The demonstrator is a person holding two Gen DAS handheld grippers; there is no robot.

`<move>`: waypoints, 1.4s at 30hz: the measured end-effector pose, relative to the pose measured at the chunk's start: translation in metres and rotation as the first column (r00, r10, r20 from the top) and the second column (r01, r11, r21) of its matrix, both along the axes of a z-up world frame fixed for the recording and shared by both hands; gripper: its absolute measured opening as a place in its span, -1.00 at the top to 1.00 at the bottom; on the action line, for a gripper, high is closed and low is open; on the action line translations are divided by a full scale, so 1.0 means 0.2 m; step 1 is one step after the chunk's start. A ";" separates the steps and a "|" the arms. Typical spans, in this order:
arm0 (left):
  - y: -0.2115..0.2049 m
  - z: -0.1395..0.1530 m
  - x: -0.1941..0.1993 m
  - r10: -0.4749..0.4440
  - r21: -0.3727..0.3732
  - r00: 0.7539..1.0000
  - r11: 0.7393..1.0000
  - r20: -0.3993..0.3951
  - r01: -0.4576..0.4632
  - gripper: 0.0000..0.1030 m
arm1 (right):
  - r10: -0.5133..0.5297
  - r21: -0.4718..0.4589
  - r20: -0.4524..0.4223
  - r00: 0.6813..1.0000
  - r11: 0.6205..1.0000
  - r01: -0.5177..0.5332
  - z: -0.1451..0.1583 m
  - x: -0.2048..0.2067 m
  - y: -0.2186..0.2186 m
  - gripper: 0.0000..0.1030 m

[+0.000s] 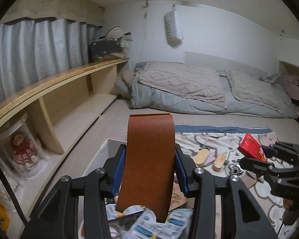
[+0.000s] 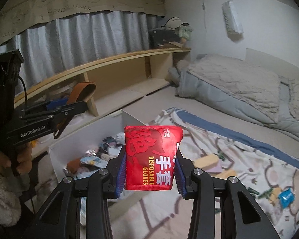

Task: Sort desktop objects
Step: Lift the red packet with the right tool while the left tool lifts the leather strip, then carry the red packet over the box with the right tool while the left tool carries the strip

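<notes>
The left hand-held gripper [image 1: 150, 169] clamps a brown leather sleeve [image 1: 149, 159] above the white bin [image 1: 101, 149]; gripped only by its edges, it may slip and miss. The bin's far rim lies just ahead, with a wooden shelf [image 1: 55, 83] to its left. The right hand-held gripper [image 2: 150, 171] pinches a red glove packet [image 2: 151, 157] over the patterned mat [image 2: 219, 179], the bin lower left; the hands could collide there.

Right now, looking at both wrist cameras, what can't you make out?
- White box contents: in the left wrist view the left gripper and its brown leather strap cover most of them.
- Red disposable-gloves packet: its back face is turned away in the right wrist view.
- Doll in the clear jar: blurred in the left wrist view.
- Small items on the patterned blanket: too small to name.
</notes>
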State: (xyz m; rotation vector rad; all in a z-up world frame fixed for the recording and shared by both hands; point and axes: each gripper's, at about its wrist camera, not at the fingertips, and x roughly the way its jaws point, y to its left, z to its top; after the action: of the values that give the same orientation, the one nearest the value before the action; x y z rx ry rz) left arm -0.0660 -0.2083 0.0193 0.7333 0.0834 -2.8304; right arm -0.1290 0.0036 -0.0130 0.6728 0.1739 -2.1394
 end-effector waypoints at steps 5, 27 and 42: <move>-0.11 -0.02 0.01 0.052 0.010 0.999 0.999 0.008 -0.052 0.12 | 0.058 -0.024 0.031 0.998 0.998 -0.057 -0.05 0.04 -0.13 0.18; -0.43 -0.37 0.03 0.151 0.037 0.969 0.986 0.195 -0.161 0.12 | 0.222 0.057 0.163 0.962 0.971 -0.233 -0.32 0.18 -0.45 0.18; -0.49 -0.54 0.07 0.123 -0.001 0.942 0.992 0.312 -0.129 0.12 | 0.233 0.102 0.240 0.943 0.959 -0.263 -0.45 0.21 -0.51 0.18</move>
State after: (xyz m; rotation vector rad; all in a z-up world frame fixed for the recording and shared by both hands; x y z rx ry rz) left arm -0.0516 -0.3062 -0.0891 1.1262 0.1028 -2.5612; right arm -0.0868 -0.0993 -0.1022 0.9158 0.2649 -1.8060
